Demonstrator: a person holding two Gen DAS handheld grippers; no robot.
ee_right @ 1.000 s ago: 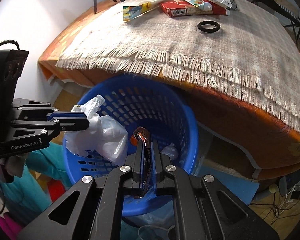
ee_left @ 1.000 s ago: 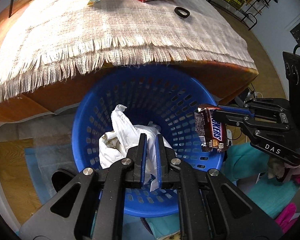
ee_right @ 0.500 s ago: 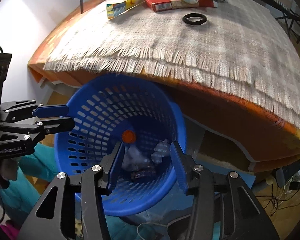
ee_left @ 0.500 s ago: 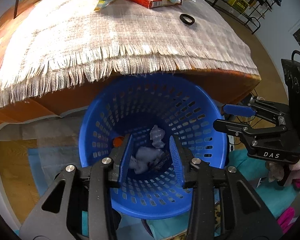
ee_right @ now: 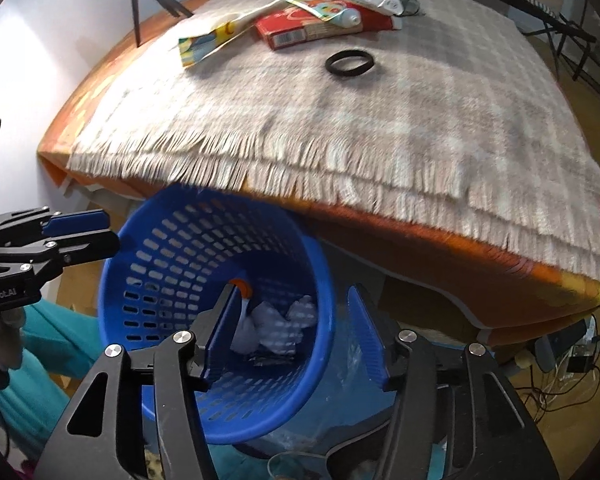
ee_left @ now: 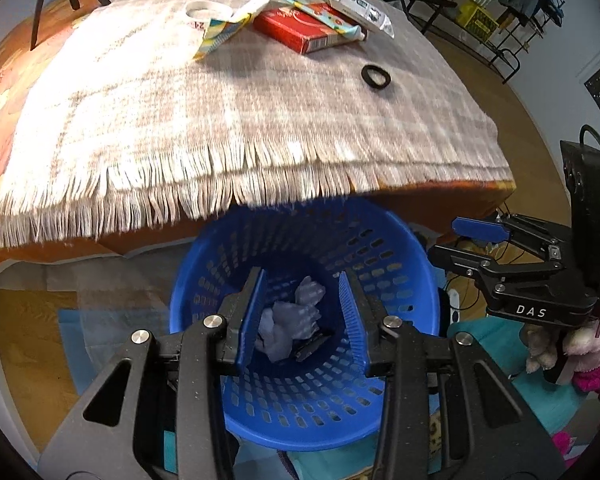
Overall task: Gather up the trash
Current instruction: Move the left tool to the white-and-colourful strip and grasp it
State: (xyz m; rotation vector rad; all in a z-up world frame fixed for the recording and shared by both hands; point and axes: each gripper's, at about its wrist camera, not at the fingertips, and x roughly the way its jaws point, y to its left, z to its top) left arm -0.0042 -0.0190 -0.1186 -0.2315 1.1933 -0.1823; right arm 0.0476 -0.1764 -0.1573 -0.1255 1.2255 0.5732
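Note:
A blue slotted basket (ee_left: 400, 248) stands on the floor under the table edge. Inside lie a crumpled white plastic bag (ee_left: 292, 320), a dark candy wrapper (ee_left: 314, 344) and a small orange cap (ee_right: 240, 286). My left gripper (ee_left: 302, 292) hangs open above the basket with nothing between its pads. My right gripper (ee_right: 294, 300) is above the basket's right wall (ee_right: 324, 280); its jaws are opening and hold nothing. Each gripper also shows from the side in the other view: the right gripper (ee_left: 480, 240) and the left gripper (ee_right: 80, 232).
A fringed beige cloth (ee_left: 220, 120) covers the table. On it lie a red box (ee_left: 300, 28), a yellow wrapper (ee_left: 224, 32), a tape roll (ee_left: 204, 10), a tube (ee_left: 324, 14), a white packet (ee_left: 356, 2) and a black ring (ee_left: 376, 77). Cables lie at the floor's right (ee_right: 572, 360).
Both grippers opened: the left let go of the white bag and the right of the candy wrapper, and both now lie in the basket. Both views shifted to show more tabletop.

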